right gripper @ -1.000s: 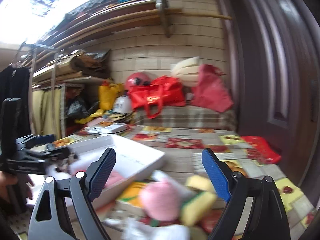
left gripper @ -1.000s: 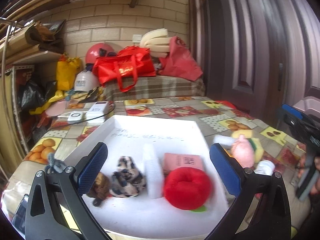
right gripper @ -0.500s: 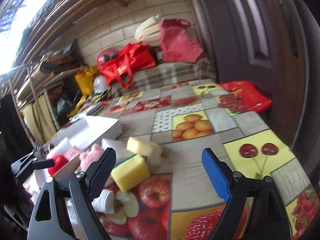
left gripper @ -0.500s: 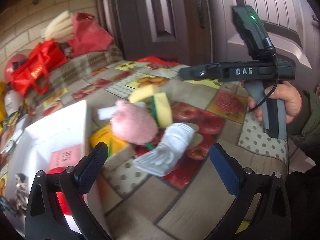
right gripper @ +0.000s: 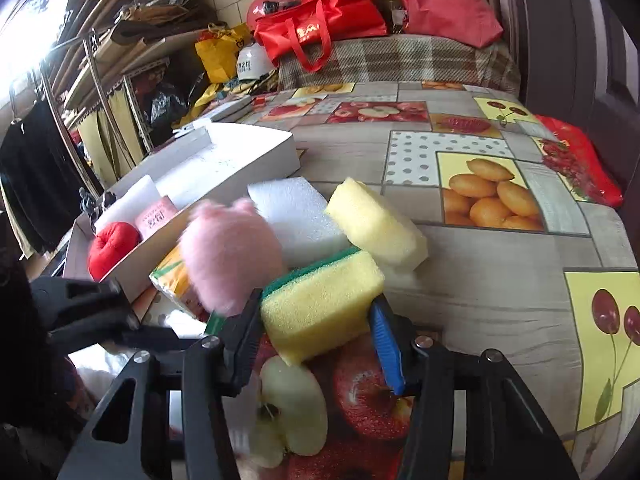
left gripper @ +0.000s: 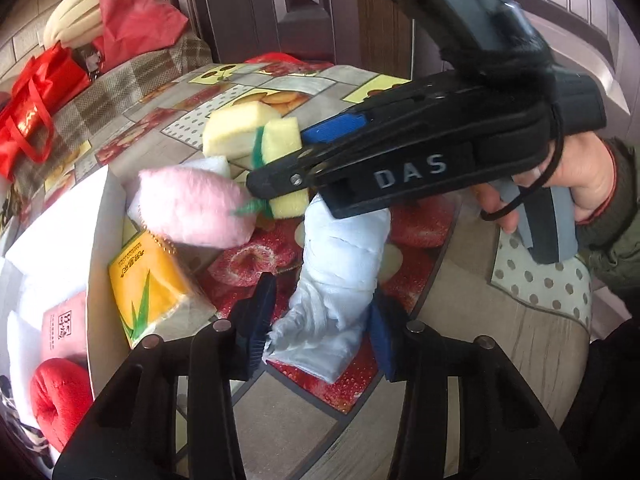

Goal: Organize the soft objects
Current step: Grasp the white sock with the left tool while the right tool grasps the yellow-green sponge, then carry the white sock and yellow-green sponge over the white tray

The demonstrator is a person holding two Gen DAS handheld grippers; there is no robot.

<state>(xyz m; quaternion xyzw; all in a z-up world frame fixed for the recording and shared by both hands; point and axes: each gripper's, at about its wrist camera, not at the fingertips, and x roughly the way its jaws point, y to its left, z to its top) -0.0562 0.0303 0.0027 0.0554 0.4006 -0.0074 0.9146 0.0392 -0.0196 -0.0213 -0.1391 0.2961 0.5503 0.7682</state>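
My left gripper (left gripper: 320, 328) is shut on a rolled white cloth (left gripper: 340, 268) lying on the fruit-print tablecloth. My right gripper (right gripper: 316, 340) is shut on a yellow sponge with a green scouring side (right gripper: 320, 300); it also shows in the left wrist view (left gripper: 280, 140). A pink plush (right gripper: 228, 256) lies just left of the sponge, also seen in the left wrist view (left gripper: 196, 208). A white tray (left gripper: 96, 216) at the left holds a red plush (left gripper: 60, 400), a pink packet (left gripper: 64, 320) and white foam.
A pale yellow sponge (right gripper: 376, 224) and a white foam block (right gripper: 292, 216) lie behind the held sponge. A yellow tissue pack (left gripper: 148, 280) lies beside the tray. Red bags (right gripper: 320, 28) and a plaid-covered bench stand at the back. A dark door is at the right.
Both grippers have moved down onto the pile and closed: the left one on the white cloth, the right one on the yellow-green sponge. Both were open and empty before.
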